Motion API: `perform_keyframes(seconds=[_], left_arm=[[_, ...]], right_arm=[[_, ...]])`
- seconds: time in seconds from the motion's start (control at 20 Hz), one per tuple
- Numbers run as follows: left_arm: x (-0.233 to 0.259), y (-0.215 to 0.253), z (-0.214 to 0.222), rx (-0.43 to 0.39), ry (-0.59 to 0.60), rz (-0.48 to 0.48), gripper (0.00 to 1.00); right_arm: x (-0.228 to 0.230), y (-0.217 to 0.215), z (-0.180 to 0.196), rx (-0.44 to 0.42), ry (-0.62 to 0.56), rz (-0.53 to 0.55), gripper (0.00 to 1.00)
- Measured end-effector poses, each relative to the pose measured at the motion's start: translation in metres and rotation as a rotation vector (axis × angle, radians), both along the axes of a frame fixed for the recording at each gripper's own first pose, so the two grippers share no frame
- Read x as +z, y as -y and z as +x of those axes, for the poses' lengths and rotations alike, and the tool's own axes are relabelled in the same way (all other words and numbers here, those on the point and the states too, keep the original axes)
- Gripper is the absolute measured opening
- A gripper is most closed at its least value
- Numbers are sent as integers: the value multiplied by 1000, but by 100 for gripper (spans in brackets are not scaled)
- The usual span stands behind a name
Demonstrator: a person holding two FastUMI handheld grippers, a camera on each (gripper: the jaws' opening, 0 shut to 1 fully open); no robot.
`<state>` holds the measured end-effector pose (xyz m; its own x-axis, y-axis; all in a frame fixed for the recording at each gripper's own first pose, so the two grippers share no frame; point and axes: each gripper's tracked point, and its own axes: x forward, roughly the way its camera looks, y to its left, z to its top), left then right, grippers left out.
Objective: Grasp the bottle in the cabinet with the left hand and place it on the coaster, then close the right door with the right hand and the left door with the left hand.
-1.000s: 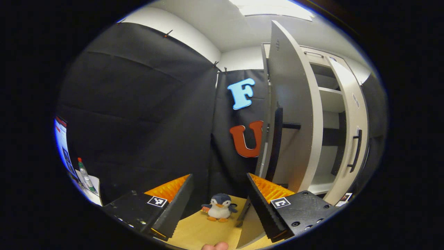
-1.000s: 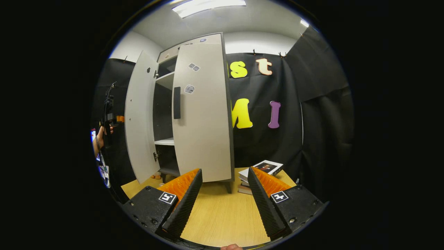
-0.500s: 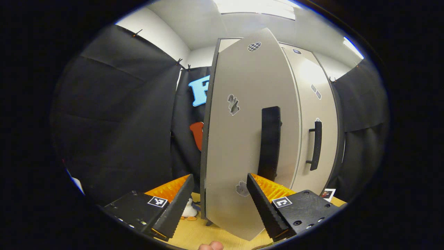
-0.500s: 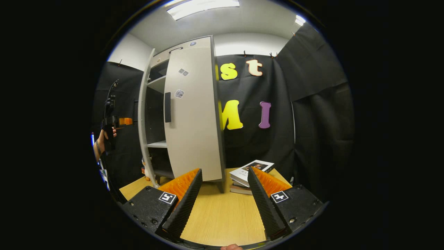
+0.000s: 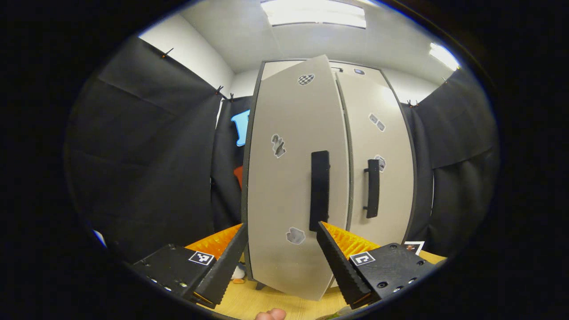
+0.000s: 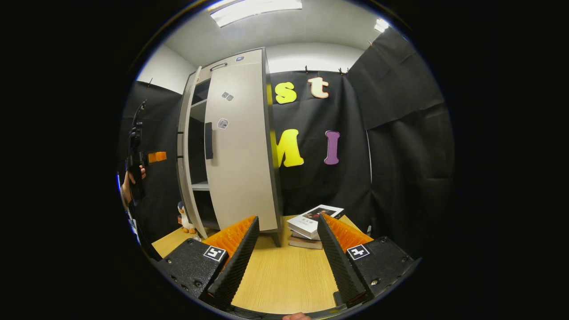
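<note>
Left door (image 5: 293,186) swung nearer shut; left claw (image 5: 281,262) spread, empty.

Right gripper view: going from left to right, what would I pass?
Hand holding the other gripper → toy penguin → left door, ajar → right door → stack of books.

The support surface is a light wooden table (image 6: 284,280). A tall cabinet (image 6: 242,169) stands directly on it on short dark legs. Just beside the cabinet's right side, a stack of books (image 6: 311,229) lies flat on the table top, the top book white-covered. Near the cabinet's left side, a small penguin plush toy (image 6: 183,218) stands upright on the table.
</note>
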<state>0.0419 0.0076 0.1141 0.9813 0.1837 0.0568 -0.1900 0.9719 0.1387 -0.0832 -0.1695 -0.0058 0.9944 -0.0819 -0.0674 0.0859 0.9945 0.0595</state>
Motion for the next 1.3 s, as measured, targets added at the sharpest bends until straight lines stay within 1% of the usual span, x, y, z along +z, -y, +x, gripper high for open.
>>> perform_keyframes(seconds=[0.1, 0.15, 0.25, 0.3, 0.35, 0.5, 0.55, 0.6, 0.8, 0.9, 1.05, 1.2, 1.25, 1.3], left_arm=[[-4, 18, -13, -5, 18, 36, 94], [-10, 29, -19, -15, 18, 28, 94], [-27, 58, -30, -58, 4, -29, 95], [-34, 72, -35, -83, 1, -52, 99], [-40, 82, -39, -102, 4, -55, 99], [-58, 94, -53, -115, 11, -45, 99], [-66, 99, -58, -120, 2, -53, 95], [-72, 104, -62, -124, -2, -60, 95], [-83, 96, -72, -89, 11, -75, 95], [-90, 88, -72, -68, -2, -80, 94], [-96, 72, -72, -24, -14, -65, 95], [-101, 65, -76, 0, -28, -45, 95], [-103, 66, -77, -2, -34, -47, 99], [-104, 68, -78, -7, -39, -52, 94]], right_arm=[[5, -11, 6, 34, 2, -2, 81], [7, -16, 9, 51, 0, -6, 81], [12, -27, 15, 85, 3, -20, 81], [15, -32, 18, 101, 8, -26, 81], [16, -38, 19, 116, 10, -32, 81], [18, -54, 19, 152, 13, -39, 81], [15, -58, 18, 158, 8, -44, 81], [13, -60, 17, 160, 4, -52, 81], [7, -70, 11, 172, -17, -54, 82], [5, -70, 10, 174, -28, -61, 81], [8, -69, 9, 176, -24, -79, 82], [12, -69, 9, 172, -11, -80, 81], [11, -69, 8, 172, -13, -76, 81], [10, -69, 8, 171, -14, -71, 82]])
